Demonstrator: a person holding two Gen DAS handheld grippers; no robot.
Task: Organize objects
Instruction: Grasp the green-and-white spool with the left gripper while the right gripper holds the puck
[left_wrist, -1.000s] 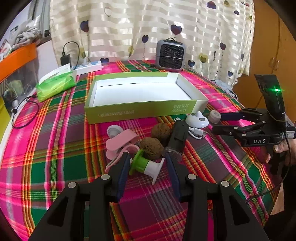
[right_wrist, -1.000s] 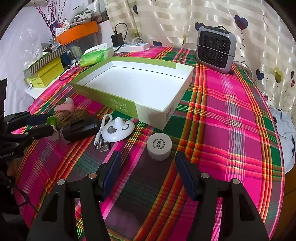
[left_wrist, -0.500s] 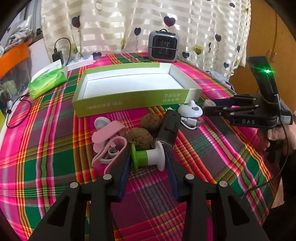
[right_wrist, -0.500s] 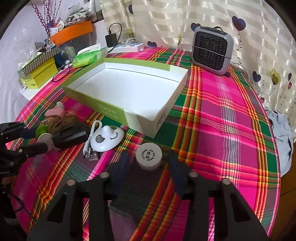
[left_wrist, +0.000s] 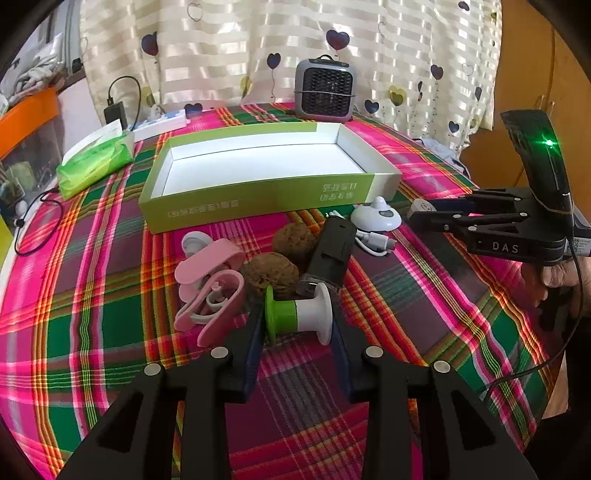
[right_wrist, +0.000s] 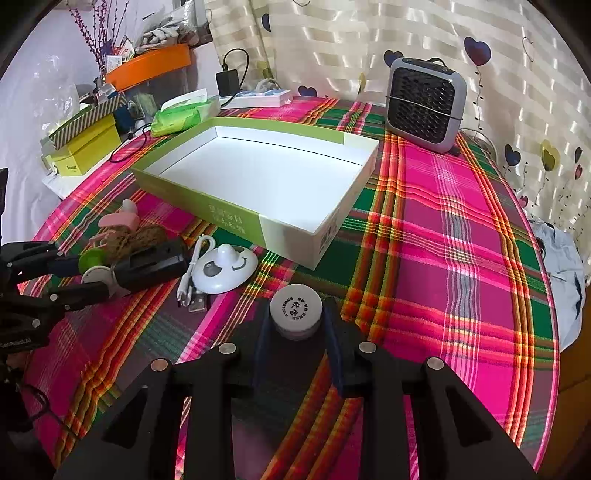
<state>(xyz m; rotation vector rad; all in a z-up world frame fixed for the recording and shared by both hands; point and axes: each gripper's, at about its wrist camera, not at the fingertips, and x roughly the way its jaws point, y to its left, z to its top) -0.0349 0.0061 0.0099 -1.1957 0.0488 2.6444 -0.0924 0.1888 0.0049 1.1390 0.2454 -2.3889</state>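
Observation:
A green-and-white spool (left_wrist: 297, 317) lies on its side on the plaid tablecloth. My left gripper (left_wrist: 296, 319) straddles it, and its jaws are closing with the pads just short of the spool's two flanges. My right gripper (right_wrist: 295, 326) has a small white round jar (right_wrist: 295, 310) between its fingers; its jaws are closing and the pads press the jar's sides. The left wrist view shows the right gripper (left_wrist: 419, 216) at the right, held by a hand (left_wrist: 557, 273). An empty green-and-white box (left_wrist: 258, 201) stands behind the objects.
Beside the spool lie pink clips (left_wrist: 210, 280), two brown balls (left_wrist: 271, 273), a black device (left_wrist: 332, 251) and a white round gadget with a cable (left_wrist: 376, 218). A grey heater (right_wrist: 424, 107) and a green tissue pack (right_wrist: 181, 114) stand beyond the box (right_wrist: 207, 206).
Both grippers' jaws have narrowed. The left pair has drawn in around the spool, and the right pair has come onto the jar. Neither hand has shifted much.

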